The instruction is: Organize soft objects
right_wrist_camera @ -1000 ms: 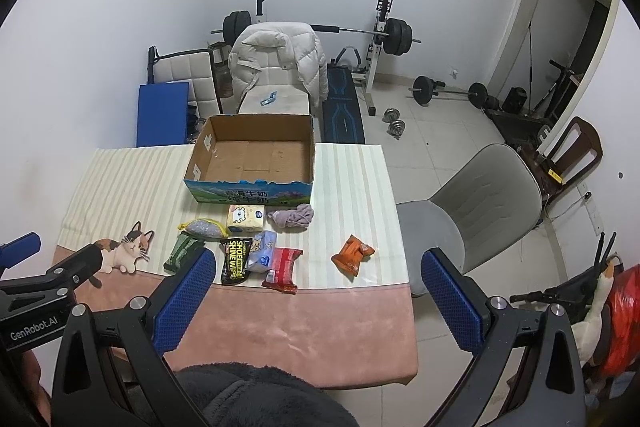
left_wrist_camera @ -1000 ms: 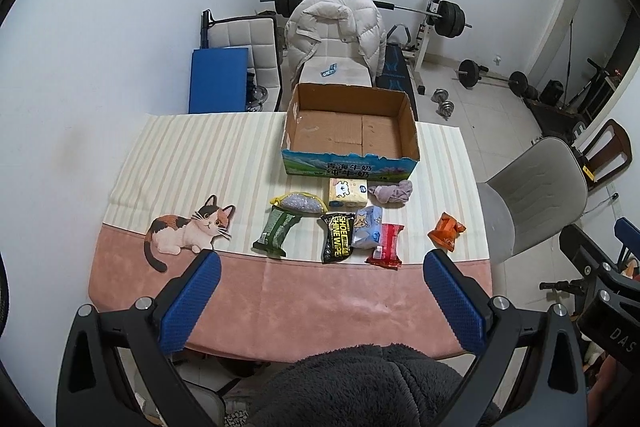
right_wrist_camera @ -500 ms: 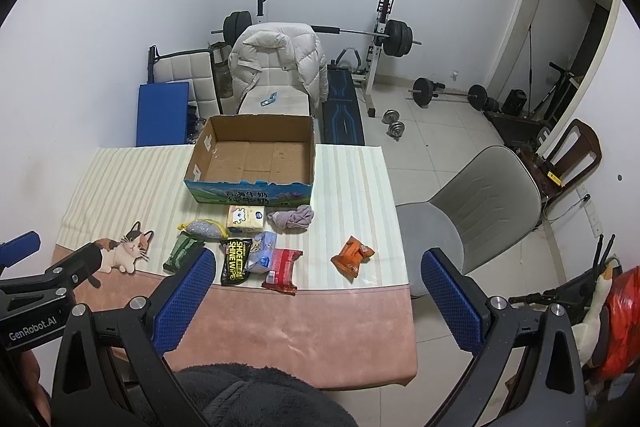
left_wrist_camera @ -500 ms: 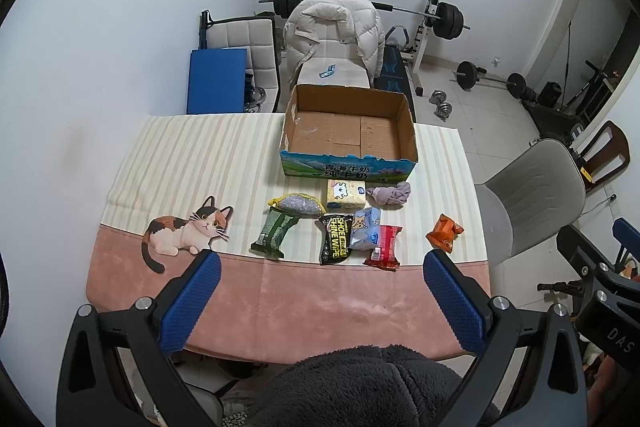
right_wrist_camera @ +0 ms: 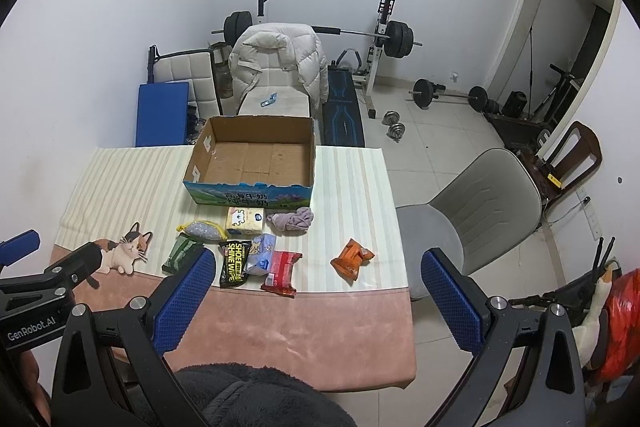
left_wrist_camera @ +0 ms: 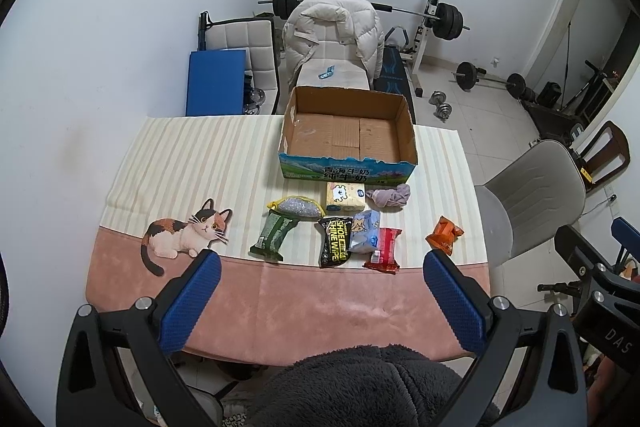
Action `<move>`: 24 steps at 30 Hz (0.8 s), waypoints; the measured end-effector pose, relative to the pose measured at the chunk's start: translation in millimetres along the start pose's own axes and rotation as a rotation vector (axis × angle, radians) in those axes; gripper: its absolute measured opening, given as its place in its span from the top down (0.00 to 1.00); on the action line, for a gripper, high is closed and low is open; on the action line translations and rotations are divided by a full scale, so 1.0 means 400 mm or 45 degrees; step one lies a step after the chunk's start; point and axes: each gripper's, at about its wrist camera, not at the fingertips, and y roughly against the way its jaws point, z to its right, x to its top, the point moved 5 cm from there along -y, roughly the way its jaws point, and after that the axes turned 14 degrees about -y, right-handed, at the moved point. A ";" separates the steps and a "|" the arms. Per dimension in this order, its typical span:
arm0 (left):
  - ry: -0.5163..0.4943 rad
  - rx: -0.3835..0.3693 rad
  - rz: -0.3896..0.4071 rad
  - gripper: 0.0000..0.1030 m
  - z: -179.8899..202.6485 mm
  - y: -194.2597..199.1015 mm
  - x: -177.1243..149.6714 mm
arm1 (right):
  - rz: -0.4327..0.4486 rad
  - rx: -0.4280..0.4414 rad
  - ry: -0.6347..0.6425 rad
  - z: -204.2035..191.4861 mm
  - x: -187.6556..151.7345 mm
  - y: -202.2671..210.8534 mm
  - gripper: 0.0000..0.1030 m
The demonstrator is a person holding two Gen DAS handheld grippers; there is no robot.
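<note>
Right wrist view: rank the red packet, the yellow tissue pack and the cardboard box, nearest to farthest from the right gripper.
From the right gripper, open above the table's near edge:
1. Red packet, in the front row of items, left of the gripper's middle.
2. Yellow tissue pack, a row farther back, just in front of the box.
3. Cardboard box, empty, at the table's far side.
</note>
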 end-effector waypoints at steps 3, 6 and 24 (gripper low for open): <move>-0.002 0.000 0.000 0.00 0.002 0.005 0.006 | 0.000 0.001 -0.003 0.001 0.002 -0.001 0.00; -0.003 -0.003 0.000 0.00 0.004 0.006 0.007 | 0.001 0.002 -0.001 -0.002 0.003 0.000 0.00; 0.014 -0.001 -0.058 0.00 -0.038 -0.110 0.077 | -0.109 0.033 -0.030 -0.013 -0.004 -0.131 0.00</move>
